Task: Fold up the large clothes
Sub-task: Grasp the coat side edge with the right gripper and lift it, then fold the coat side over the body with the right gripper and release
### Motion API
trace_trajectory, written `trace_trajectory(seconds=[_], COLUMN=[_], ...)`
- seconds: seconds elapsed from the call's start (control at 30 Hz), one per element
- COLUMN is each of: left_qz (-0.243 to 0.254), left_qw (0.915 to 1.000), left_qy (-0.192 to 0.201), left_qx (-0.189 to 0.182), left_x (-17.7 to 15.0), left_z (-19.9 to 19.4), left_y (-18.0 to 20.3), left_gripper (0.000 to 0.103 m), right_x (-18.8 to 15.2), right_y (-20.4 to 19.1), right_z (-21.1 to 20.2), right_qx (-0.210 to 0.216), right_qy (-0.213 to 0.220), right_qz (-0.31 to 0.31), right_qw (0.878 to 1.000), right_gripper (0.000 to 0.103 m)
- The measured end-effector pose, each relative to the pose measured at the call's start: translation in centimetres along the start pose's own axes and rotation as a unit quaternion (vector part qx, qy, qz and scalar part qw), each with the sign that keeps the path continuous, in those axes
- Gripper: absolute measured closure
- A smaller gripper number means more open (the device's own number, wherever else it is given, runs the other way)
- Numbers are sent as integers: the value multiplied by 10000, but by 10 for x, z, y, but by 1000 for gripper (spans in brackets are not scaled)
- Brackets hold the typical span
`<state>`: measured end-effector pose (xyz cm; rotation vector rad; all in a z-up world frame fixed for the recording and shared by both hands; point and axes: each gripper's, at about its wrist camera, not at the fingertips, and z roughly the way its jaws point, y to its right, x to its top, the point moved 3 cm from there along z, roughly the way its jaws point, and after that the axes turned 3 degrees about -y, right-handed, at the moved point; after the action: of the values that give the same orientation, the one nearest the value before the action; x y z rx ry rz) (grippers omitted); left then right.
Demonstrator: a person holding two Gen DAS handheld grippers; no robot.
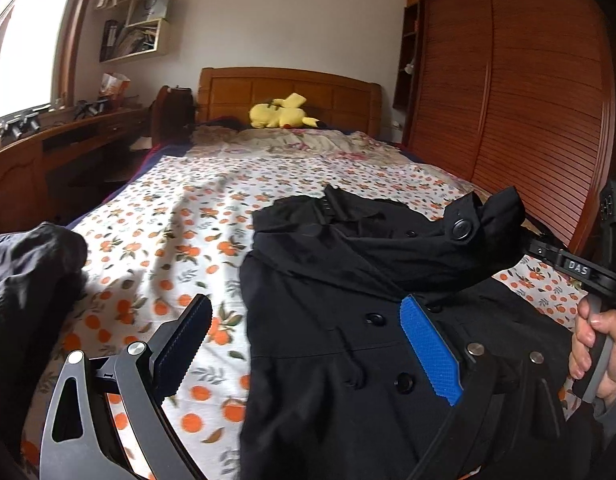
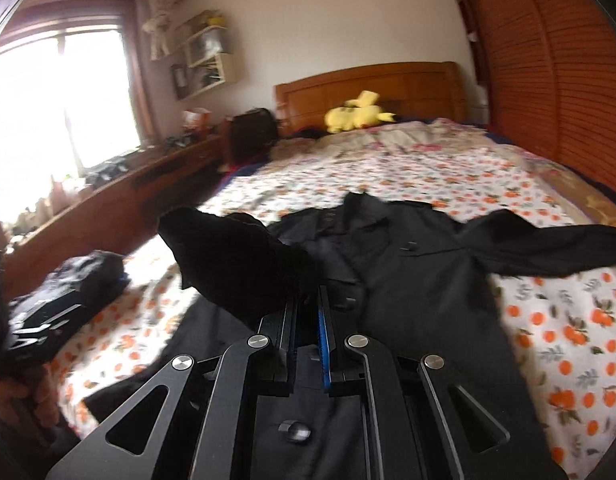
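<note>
Clearly legible: "DAS" on right tool [image 1: 523,236] | clamps black coat [image 1: 347,340] sleeve [image 1: 467,232] | left tool [image 1: 304,340] spread, empty.

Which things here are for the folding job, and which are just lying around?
For the job:
black coat spread on the bed
its sleeve, pinched in the shut right gripper
left gripper, open above the coat

Just lying about:
yellow plush toy by the headboard
dark clothes pile at the bed's edge
wall shelves
wooden desk
</note>
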<state>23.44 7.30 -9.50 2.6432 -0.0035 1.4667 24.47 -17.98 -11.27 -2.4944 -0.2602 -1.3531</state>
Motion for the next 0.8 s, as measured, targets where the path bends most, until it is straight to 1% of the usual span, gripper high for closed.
trace_trajectory(seconds=[0.1,0.13,0.2,0.3,0.47,0.63,0.8], left_qz=[94,140,199,259,334,392,401], left_qw=[9999,9999,9997,9995,9991,9988,9987], left_qy=[-23,-31,-33,-45,-106,-167,-178], left_qx=[-50,-64,-102,-164,-235,-257,-265], left_x=[0,0,0,1,-1,-3,-5], left_z=[7,9,12,15,23,27,28], left_y=[13,18,25,34,43,47,44], left_gripper=[7,7,7,7,7,7,7], right_x=[-7,-10,-16,-28,-47,-62,-73], right_y=[25,37,51,61,61,43,27], right_z=[-1,0,6,12,13,5,-11], right_qx=[-482,-594,-686,-863,-867,-790,-500], right_qy=[-20,-73,-223,-429,-714,-883,-943], right_qz=[171,329,456,394,162,-130,-182], right_qw=[9987,9977,9964,9946,9935,9929,9941], right_gripper=[95,95,95,95,95,95,95])
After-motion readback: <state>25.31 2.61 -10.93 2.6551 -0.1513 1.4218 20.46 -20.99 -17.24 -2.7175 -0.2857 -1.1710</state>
